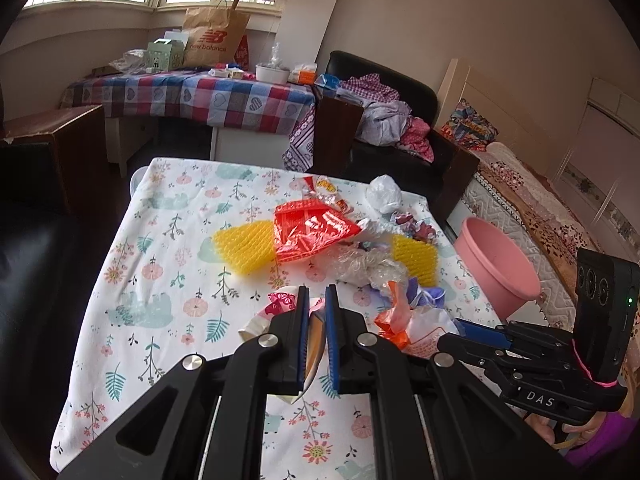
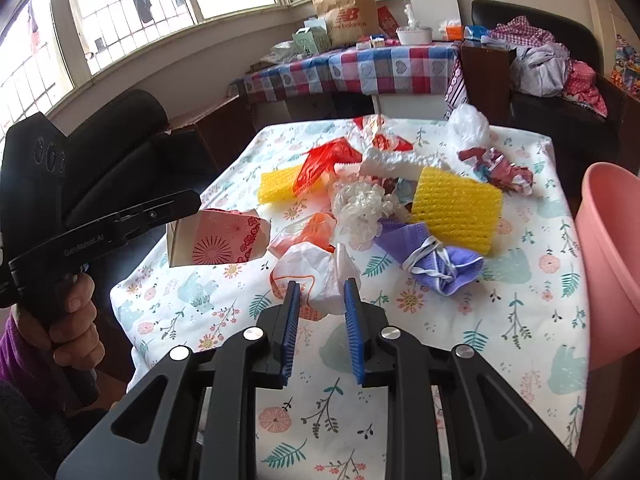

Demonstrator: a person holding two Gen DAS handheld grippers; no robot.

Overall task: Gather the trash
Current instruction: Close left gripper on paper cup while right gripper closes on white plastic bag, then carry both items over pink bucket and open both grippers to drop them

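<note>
Trash lies heaped on the floral tablecloth (image 2: 520, 320). My left gripper (image 1: 317, 292) is shut on a pink patterned paper box (image 1: 280, 304); the right wrist view shows that box (image 2: 218, 240) held just above the table's left edge. My right gripper (image 2: 322, 284) has its blue pads on either side of a crumpled white plastic bag (image 2: 308, 264) and pinches it at the tips. Behind the bag lie an orange bag (image 2: 316, 228), clear plastic (image 2: 360, 208), a purple mask (image 2: 424, 256), yellow foam nets (image 2: 456, 208) and a red bag (image 2: 328, 158).
A pink bucket (image 2: 612, 260) stands off the table's right edge. A black armchair (image 2: 132, 140) is on the left, a checkered table (image 1: 192, 96) at the back, a chair with clothes (image 1: 384, 120) and a bed (image 1: 540, 208) on the right.
</note>
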